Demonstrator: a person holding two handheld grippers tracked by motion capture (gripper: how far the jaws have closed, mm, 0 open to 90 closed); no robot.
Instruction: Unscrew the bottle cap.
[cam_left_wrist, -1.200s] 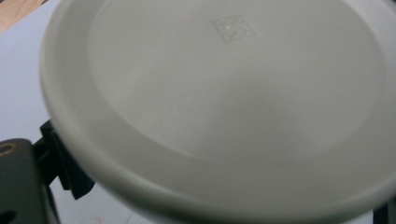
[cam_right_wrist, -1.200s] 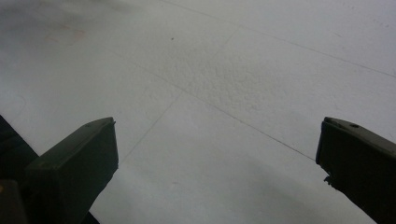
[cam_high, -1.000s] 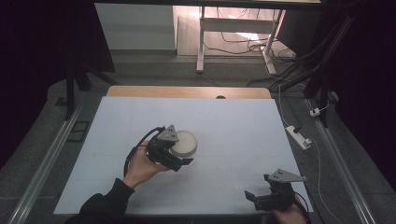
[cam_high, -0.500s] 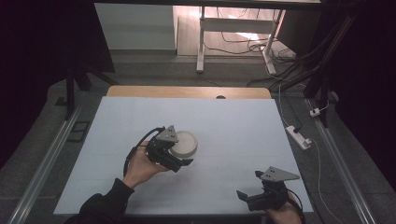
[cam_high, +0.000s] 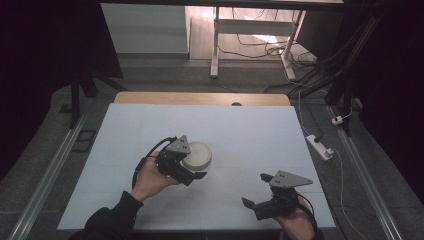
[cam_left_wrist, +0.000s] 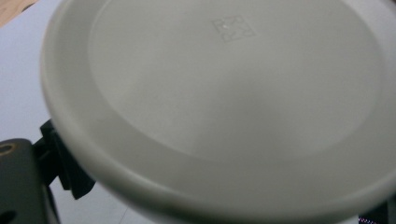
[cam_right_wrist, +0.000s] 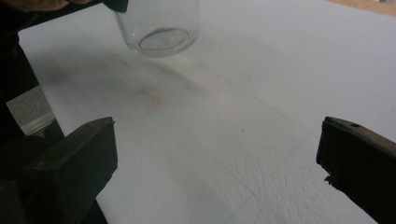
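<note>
Your left gripper (cam_high: 192, 170) is clamped on a lidded glass jar (cam_high: 197, 156), which sits toward the left of the desk's middle, nearer the front edge than the back. From the right gripper view you can see the jar's clear glass body (cam_right_wrist: 158, 25) hanging tilted, with a strip of white desk visible beneath it, so it looks lifted rather than standing, though the contact point is too small to settle. In the left gripper view the pale lid (cam_left_wrist: 224, 98) fills the space ahead of the jaws, very close and tipped toward the camera, with one black finger (cam_left_wrist: 63, 161) showing at its lower left rim. Your right gripper (cam_high: 256, 191) rests near the front right corner of the desk (cam_high: 250, 130), jaws spread wide with nothing between them. The relation that matters: the jar lies up and to the left of the right gripper, well apart, and its long axis leans rather than standing plumb. The left hand (cam_high: 150, 176) is plainly the nearer one and already has it. Your left forearm comes in low from the front edge, wrist cocked so the gripper points toward the back right. If the right gripper is to take the lid, it must cross leftward and meet that tilted rim.
</note>
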